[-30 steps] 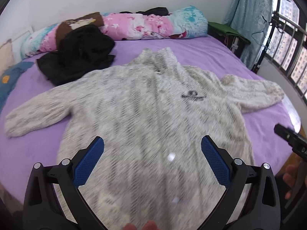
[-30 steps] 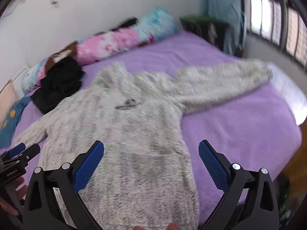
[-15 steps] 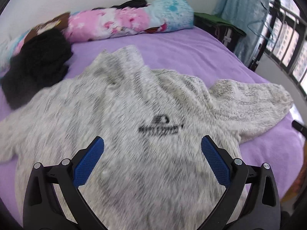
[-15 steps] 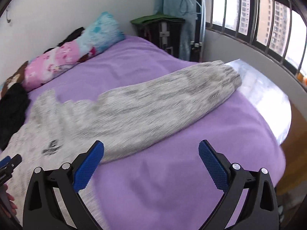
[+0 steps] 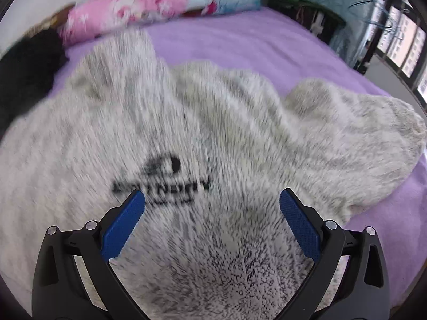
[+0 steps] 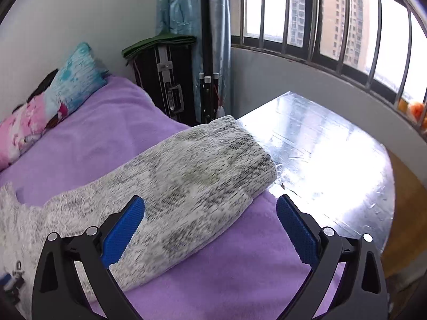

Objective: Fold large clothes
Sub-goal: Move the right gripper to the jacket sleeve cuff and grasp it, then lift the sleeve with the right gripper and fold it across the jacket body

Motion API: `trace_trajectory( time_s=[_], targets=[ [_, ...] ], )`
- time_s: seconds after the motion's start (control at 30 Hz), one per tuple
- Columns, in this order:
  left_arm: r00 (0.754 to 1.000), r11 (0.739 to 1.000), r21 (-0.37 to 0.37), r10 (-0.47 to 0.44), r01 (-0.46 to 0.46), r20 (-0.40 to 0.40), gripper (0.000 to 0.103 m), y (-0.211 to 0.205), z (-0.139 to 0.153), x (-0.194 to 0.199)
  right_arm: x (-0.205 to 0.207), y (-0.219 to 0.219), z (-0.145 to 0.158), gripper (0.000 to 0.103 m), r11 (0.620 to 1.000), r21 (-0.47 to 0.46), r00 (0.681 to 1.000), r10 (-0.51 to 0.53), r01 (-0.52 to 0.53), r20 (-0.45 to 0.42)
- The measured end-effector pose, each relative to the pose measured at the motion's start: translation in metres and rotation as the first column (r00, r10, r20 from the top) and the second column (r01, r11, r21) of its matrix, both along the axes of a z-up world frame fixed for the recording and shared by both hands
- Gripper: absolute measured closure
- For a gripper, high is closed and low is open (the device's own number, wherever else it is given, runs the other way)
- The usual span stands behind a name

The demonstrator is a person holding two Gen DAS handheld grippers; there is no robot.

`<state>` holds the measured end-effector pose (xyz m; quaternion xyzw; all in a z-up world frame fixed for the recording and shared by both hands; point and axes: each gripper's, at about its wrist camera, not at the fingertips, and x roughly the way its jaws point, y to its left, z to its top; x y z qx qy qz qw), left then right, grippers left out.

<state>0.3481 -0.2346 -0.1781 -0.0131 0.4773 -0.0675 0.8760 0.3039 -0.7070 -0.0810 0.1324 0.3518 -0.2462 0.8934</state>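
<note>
A large fluffy grey sweater [image 5: 186, 133] with a black chest logo [image 5: 160, 181] lies spread face-up on the purple bed [image 5: 240, 42]. My left gripper [image 5: 212, 202] is open and empty, hovering low over the chest just below the logo. The sweater's right sleeve [image 6: 192, 186] stretches toward the bed's corner, its cuff [image 6: 240, 144] near the edge. My right gripper [image 6: 210, 208] is open and empty, just above the outer part of that sleeve, near the cuff.
A pink and blue rolled quilt [image 5: 165, 8] lies along the wall, with black clothes [image 5: 29, 64] at the far left. A silver foil-covered surface [image 6: 320, 160] adjoins the bed's right corner. A black suitcase [image 6: 165, 85], curtain and barred window stand beyond.
Both grippers moved forward and right. The left closed in on the chest logo; the right swung out along the right sleeve to its cuff. Both stayed open.
</note>
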Motion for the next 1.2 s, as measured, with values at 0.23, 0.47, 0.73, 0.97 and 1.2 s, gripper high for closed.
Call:
trace_trajectory(
  time_s=[0.23,0.47,0.73,0.97,1.2],
  targets=[
    [0.999,0.998,0.056,-0.040,0.038,0.021,0.005,-0.008,-0.027,-0.001,0.010,-0.029,-0.014,0.006,0.998,0.064,0.999,-0.023,0.022,0.022],
    [0.999,0.995,0.093,-0.040,0.038,0.025,0.005,-0.015,-0.037,0.002,0.015,-0.047,-0.023,0.020,0.981,0.192,0.998,-0.026,0.015,0.054],
    [0.999,0.996,0.085,-0.040,0.037,0.037,0.005,-0.014,-0.038,-0.002,0.010,-0.049,-0.022,0.048,0.985,0.171,0.999,-0.007,0.000,0.040],
    [0.998,0.995,0.090,-0.037,0.032,0.060,0.005,-0.012,-0.037,-0.008,0.020,-0.063,-0.032,0.035,0.976,0.215,1.000,-0.023,0.020,0.011],
    [0.998,0.996,0.083,-0.038,0.033,0.055,0.005,-0.011,-0.041,-0.013,0.023,-0.046,-0.012,0.064,0.978,0.192,0.995,0.065,-0.078,0.071]
  ],
)
